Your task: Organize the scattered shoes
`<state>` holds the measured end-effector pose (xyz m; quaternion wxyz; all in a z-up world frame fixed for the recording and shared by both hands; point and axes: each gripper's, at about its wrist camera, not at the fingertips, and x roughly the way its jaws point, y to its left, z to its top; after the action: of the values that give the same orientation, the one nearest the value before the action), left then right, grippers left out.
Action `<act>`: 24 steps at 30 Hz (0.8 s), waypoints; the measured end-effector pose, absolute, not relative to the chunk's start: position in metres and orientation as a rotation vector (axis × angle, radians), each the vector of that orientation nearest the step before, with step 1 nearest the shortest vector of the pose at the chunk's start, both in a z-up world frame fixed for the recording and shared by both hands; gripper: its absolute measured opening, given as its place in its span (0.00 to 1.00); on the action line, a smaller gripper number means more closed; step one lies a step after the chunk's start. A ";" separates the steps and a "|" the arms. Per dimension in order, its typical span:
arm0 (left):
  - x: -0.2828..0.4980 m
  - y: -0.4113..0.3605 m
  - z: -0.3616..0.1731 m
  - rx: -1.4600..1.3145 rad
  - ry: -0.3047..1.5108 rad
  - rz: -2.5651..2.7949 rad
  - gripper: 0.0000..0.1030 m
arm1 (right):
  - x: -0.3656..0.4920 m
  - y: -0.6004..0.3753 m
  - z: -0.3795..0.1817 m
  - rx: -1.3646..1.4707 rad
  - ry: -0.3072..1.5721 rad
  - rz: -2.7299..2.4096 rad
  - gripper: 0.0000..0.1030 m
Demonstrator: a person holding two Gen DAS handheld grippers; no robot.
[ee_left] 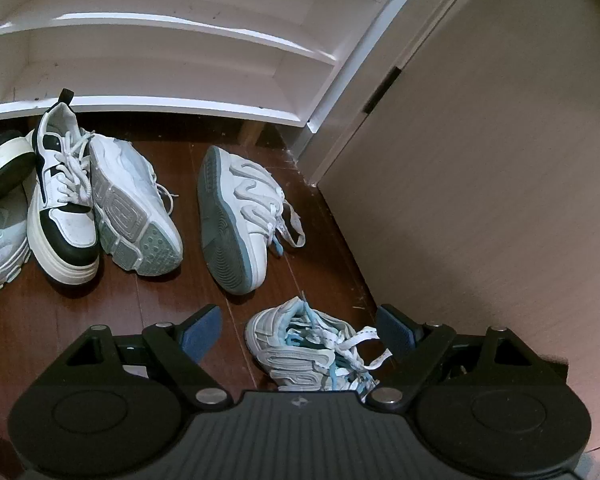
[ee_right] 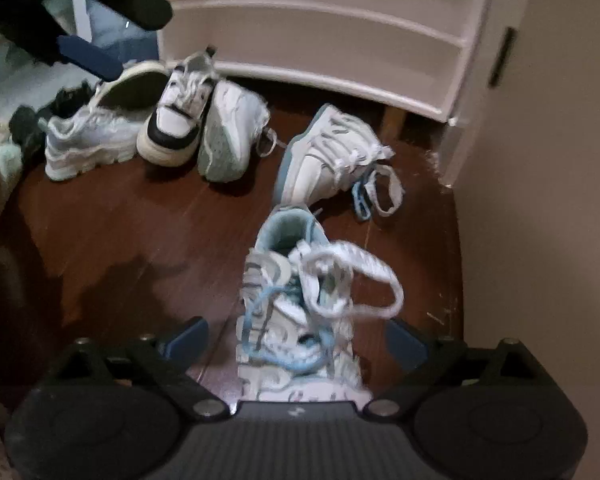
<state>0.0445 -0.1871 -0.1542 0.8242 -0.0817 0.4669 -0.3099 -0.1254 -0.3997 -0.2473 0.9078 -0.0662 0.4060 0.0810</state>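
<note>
Both spread-fingered grippers (ee_left: 300,330) (ee_right: 296,338) hover over a blue-laced sneaker (ee_right: 300,304); white rack (ee_left: 160,40) shelves bare.

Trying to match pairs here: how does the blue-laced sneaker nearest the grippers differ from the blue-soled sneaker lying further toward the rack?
The near sneaker stands upright on its sole, opening up; the far sneaker lies tipped on its side, blue sole exposed. The near sneaker sits between the open fingers of the right gripper; the far sneaker lies apart from both grippers. Both are white with light blue trim and loose laces, likely a pair.
</note>
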 end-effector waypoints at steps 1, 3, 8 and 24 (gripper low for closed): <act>0.044 -0.188 -0.154 -0.169 0.991 -0.659 0.82 | -0.133 -0.401 -0.252 -0.130 0.820 0.156 0.93; 0.044 -0.188 -0.154 -0.165 0.991 -0.657 0.82 | -0.136 -0.402 -0.264 -0.103 0.815 0.131 0.93; 0.044 -0.189 -0.156 -0.159 0.993 -0.646 0.82 | -0.113 -0.403 -0.290 -0.127 0.847 0.137 0.93; 0.046 -0.193 -0.162 -0.142 1.011 -0.629 0.82 | -0.066 -0.400 -0.334 -0.024 0.867 0.101 0.95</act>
<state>0.0462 -0.1930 -0.1616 0.8255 -0.0667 0.4759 -0.2961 -0.0663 -0.4005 -0.3340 0.9062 -0.0119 0.4199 0.0490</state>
